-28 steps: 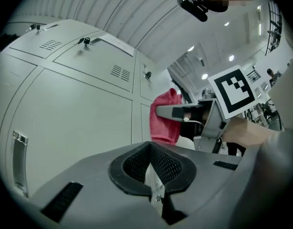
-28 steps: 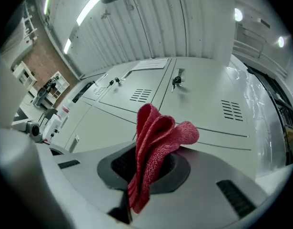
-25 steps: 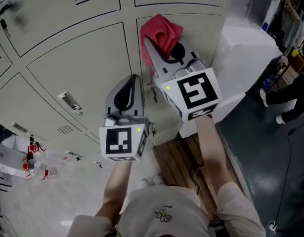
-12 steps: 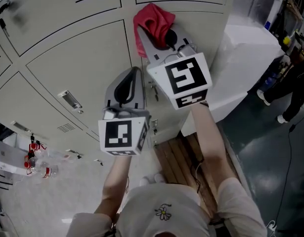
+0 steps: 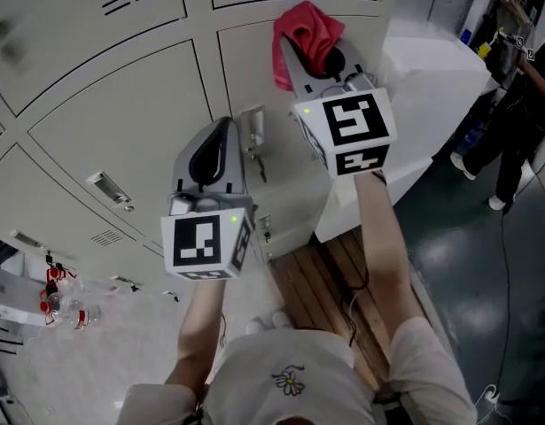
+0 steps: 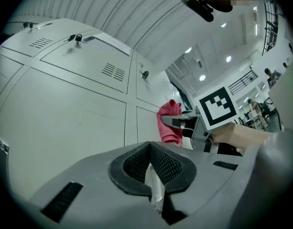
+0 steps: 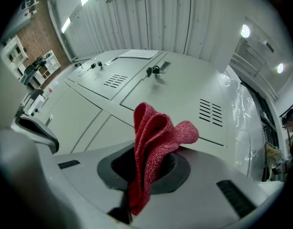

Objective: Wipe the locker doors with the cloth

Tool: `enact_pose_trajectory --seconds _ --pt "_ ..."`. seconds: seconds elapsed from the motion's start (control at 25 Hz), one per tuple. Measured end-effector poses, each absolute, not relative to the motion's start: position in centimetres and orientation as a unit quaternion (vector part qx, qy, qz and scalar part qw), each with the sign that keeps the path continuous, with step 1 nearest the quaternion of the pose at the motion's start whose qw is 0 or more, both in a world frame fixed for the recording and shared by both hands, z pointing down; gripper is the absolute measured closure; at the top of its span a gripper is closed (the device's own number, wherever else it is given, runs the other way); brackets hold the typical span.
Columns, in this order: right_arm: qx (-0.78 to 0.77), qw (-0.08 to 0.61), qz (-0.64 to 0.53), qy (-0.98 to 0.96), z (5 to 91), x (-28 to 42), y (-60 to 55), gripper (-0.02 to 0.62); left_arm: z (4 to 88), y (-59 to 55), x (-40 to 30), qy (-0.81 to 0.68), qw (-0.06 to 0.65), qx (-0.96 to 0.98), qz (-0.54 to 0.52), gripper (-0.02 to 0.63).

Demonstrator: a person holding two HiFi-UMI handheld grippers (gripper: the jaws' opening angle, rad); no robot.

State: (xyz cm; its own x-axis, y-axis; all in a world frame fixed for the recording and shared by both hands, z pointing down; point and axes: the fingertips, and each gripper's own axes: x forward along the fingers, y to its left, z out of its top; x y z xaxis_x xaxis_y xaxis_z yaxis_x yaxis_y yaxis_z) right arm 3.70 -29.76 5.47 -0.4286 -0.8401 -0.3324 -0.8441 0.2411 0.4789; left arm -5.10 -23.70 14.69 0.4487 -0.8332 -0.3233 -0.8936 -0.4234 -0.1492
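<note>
A red cloth (image 5: 306, 35) is bunched at the tip of my right gripper (image 5: 318, 60), which is shut on it and holds it against the upper part of a cream locker door (image 5: 245, 69). In the right gripper view the cloth (image 7: 153, 142) stands up in folds out of the right gripper (image 7: 148, 168). My left gripper (image 5: 230, 127) is lower and to the left, shut with nothing in it, pointing at the door seam near a metal latch (image 5: 252, 124). The left gripper view shows the left gripper (image 6: 151, 175) with the cloth (image 6: 170, 123) beyond it.
Cream locker doors (image 5: 121, 122) with vents and a handle (image 5: 106, 187) fill the left and top. A white cabinet (image 5: 432, 87) stands at the right, wooden slats (image 5: 330, 273) lie underfoot. Bottles (image 5: 59, 299) sit on the floor at left. A person (image 5: 520, 104) stands far right.
The right gripper slid the cloth left and up towards the door seam, then back to the right across the door top. The left gripper has barely moved.
</note>
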Motion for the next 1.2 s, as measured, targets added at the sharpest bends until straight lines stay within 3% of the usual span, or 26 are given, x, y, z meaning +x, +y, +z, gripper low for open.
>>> enact_pose_trajectory --seconds 0.52,1.2 --pt "-0.663 -0.054 0.274 0.694 5.5 18.7 -34.1 0.563 14.7 -24.6 -3.1 0.508 0.151 -0.842 0.098 0.591" --pt "-0.677 -0.066 0.266 0.683 5.4 20.2 -34.4 0.563 14.4 -23.9 -3.9 0.515 0.158 -0.837 0.096 0.591"
